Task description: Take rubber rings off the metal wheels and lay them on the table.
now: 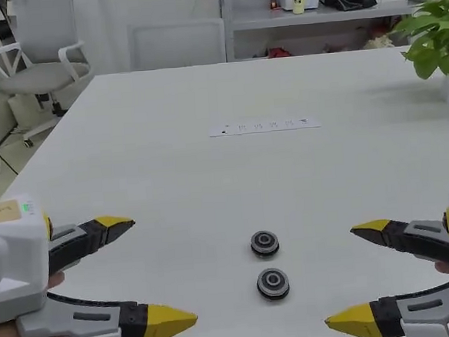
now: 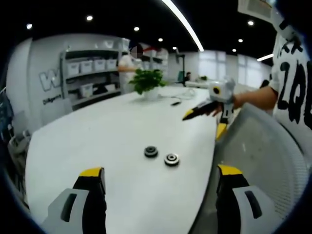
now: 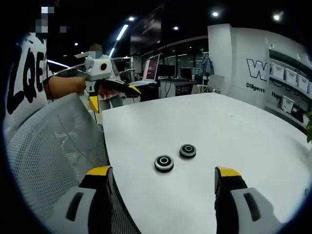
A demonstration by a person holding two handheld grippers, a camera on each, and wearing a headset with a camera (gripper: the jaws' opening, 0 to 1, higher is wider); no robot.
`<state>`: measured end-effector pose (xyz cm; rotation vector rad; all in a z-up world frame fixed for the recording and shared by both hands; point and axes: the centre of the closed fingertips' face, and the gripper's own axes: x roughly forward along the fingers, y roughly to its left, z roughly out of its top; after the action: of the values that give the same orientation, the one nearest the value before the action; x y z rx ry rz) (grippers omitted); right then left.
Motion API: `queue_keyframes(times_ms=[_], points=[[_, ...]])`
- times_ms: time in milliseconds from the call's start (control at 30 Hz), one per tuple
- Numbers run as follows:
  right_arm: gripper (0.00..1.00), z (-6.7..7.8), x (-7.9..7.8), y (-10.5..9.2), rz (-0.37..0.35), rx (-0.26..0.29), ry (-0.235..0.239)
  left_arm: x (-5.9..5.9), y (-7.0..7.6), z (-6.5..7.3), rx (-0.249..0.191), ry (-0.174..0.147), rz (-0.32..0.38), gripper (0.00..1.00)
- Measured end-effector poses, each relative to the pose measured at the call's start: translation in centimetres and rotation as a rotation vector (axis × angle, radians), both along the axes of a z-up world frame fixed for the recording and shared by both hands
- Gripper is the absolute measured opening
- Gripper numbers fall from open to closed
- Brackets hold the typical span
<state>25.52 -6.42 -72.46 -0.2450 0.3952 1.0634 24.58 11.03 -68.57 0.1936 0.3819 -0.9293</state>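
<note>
Two small metal wheels with black rubber rings lie flat on the white table (image 1: 209, 169), close to its front edge: a far wheel (image 1: 264, 243) and a near wheel (image 1: 272, 283), almost touching. They appear as the far wheel (image 2: 151, 151) and near wheel (image 2: 171, 159) in the left gripper view, and as near wheel (image 3: 164, 163) and far wheel (image 3: 187, 151) in the right gripper view. My left gripper (image 1: 158, 269) is open to their left, my right gripper (image 1: 347, 275) open to their right. Both hold nothing.
A strip of paper with small marks (image 1: 264, 125) lies mid-table. A potted plant (image 1: 439, 38) stands at the far right. A white office chair (image 1: 36, 66) stands beyond the left edge, and a mesh chair back (image 3: 53, 146) sits at the near edge. Shelving (image 1: 322, 15) lines the back wall.
</note>
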Motion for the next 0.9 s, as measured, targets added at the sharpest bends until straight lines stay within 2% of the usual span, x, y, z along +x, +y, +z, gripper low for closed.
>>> queue_keyframes(times_ms=[133,633,900], points=[[0.83,0.0,0.1,-0.2,0.006,-0.008,-0.003,0.0,0.0,-0.2,0.017,0.003,-0.007,0.96],[0.82,0.0,0.7,-0.3,0.017,-0.007,-0.01,0.5,0.0,0.0,0.027,-0.004,-0.021,0.95],[0.79,0.1,1.2,-0.2,0.02,-0.006,-0.018,1.1,-0.2,0.3,0.014,-0.006,-0.022,0.94]])
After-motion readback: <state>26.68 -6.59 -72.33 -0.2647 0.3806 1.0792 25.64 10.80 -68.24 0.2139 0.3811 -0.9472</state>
